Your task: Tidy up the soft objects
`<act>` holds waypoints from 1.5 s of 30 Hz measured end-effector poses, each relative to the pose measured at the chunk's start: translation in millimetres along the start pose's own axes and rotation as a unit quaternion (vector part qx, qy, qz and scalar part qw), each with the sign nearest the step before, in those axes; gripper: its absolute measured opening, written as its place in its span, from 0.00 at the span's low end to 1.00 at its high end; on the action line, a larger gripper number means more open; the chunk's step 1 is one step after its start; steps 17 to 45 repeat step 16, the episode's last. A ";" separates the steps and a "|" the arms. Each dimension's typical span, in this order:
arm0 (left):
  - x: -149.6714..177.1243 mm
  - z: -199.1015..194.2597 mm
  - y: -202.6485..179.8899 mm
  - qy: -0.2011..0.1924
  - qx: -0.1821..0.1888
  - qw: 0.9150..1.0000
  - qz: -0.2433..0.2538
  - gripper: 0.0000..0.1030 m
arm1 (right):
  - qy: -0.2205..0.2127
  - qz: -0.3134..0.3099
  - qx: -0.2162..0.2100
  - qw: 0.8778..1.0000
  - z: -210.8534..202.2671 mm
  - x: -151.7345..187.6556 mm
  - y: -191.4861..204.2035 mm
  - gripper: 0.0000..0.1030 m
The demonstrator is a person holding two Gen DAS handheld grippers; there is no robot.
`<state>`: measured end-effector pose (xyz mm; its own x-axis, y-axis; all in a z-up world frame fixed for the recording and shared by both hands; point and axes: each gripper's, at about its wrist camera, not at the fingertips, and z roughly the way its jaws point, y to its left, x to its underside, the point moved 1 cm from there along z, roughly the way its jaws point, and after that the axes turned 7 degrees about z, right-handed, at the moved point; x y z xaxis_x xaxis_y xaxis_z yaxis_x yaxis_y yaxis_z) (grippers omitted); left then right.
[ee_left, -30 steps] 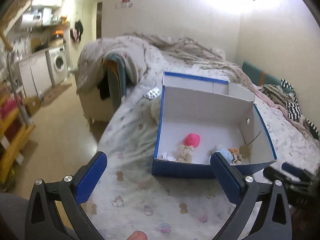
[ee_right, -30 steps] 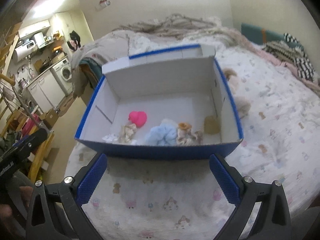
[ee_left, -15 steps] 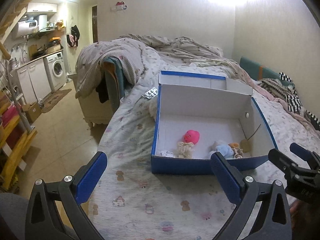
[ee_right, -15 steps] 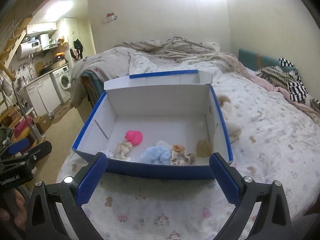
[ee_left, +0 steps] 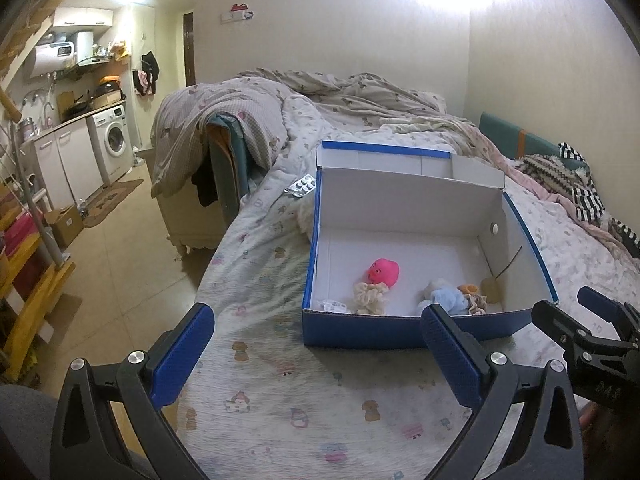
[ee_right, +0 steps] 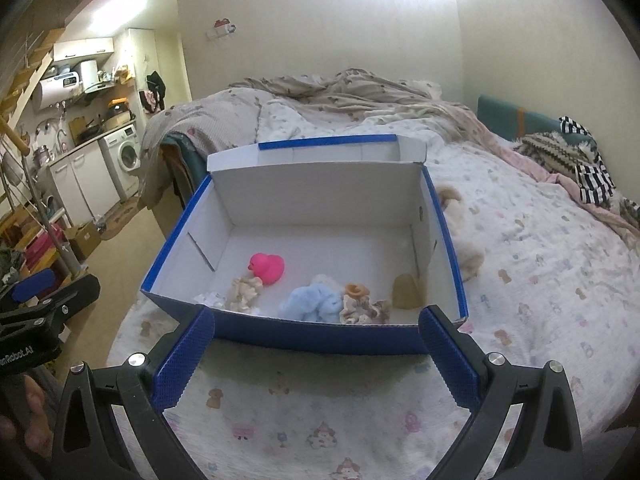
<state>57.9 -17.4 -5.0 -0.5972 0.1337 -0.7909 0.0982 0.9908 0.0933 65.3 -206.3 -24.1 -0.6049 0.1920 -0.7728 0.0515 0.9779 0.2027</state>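
A: Blue box [ee_left: 404, 328] sits on the bed [ee_left: 260, 288], near its foot edge, soft toys [ee_left: 444, 300] inside; left gripper [ee_left: 316, 344] spread wide, empty.
B: Yep, right gripper [ee_right: 316, 344] gapes too, pink duck [ee_right: 267, 267] by the box's front wall.

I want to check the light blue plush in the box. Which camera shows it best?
The right wrist view: the light blue plush lies in full sight near the front wall of the blue box, beside the pink duck. In the left wrist view the plush is smaller and partly hidden behind a gripper finger.
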 end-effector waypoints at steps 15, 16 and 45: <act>2.0 0.6 0.5 -0.002 -0.001 1.000 0.001 1.00 | 0.003 0.003 -0.002 1.000 1.9 0.1 -1.6 1.00; 2.1 0.5 0.7 -0.001 -0.001 1.000 0.001 1.00 | 0.003 0.003 -0.001 1.000 1.6 0.1 -1.6 1.00; 2.1 0.5 0.7 -0.001 -0.001 1.000 0.001 1.00 | 0.003 0.003 -0.001 1.000 1.6 0.1 -1.6 1.00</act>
